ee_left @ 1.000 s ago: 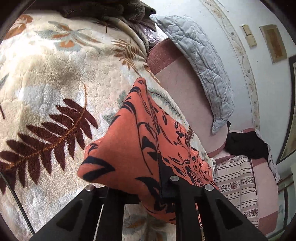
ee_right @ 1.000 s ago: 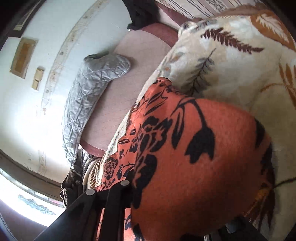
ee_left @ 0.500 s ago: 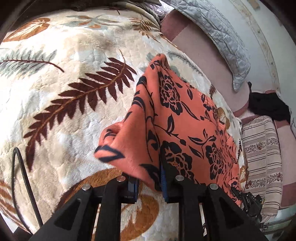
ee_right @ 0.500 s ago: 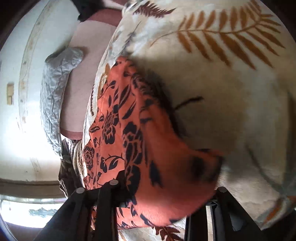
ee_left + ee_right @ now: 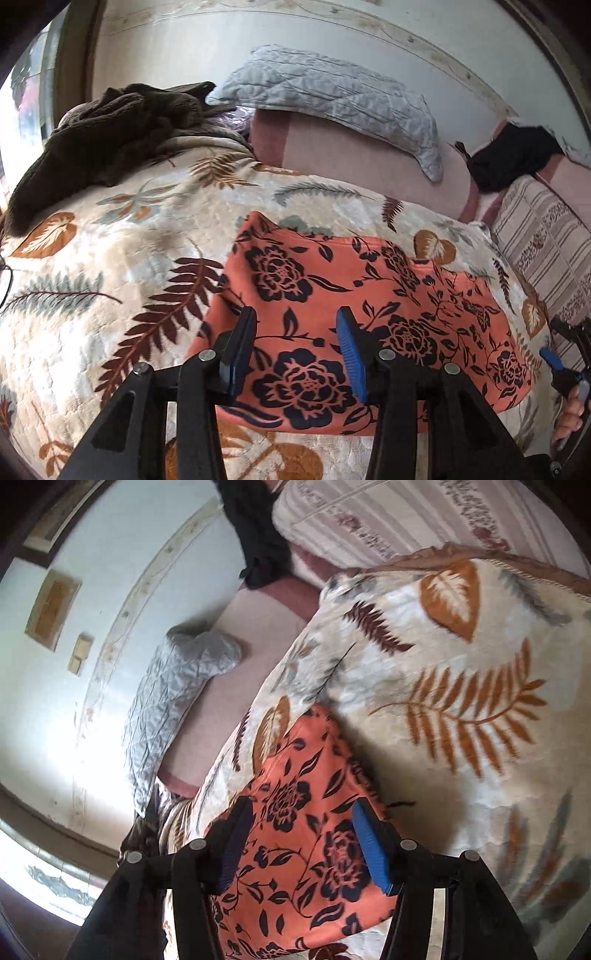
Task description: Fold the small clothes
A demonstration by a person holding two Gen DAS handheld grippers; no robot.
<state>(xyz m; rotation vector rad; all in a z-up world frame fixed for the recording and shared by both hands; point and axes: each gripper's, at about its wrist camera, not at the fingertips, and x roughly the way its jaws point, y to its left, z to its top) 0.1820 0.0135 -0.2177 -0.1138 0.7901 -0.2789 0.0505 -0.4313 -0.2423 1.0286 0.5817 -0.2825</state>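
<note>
An orange garment with black flowers (image 5: 354, 295) lies folded flat on the leaf-patterned blanket (image 5: 110, 258). My left gripper (image 5: 295, 321) hovers over the garment's near left part, its jaws opening, with nothing pinched between the blue pads. In the right wrist view the same garment (image 5: 295, 830) lies below my right gripper (image 5: 303, 812), whose jaws are also opening and free of the cloth. The right gripper (image 5: 565, 354) shows at the right edge of the left wrist view, held by a hand (image 5: 569, 417).
A dark brown garment pile (image 5: 103, 147) sits at the blanket's far left. A grey quilted pillow (image 5: 332, 96) leans on the wall above a pink mattress (image 5: 369, 162). A black cloth (image 5: 513, 158) and a striped cushion (image 5: 546, 236) lie at the right.
Both grippers let go of the orange garment and opened. The raised fold now lies flat on the blanket, and both grippers have pulled back and up from it.
</note>
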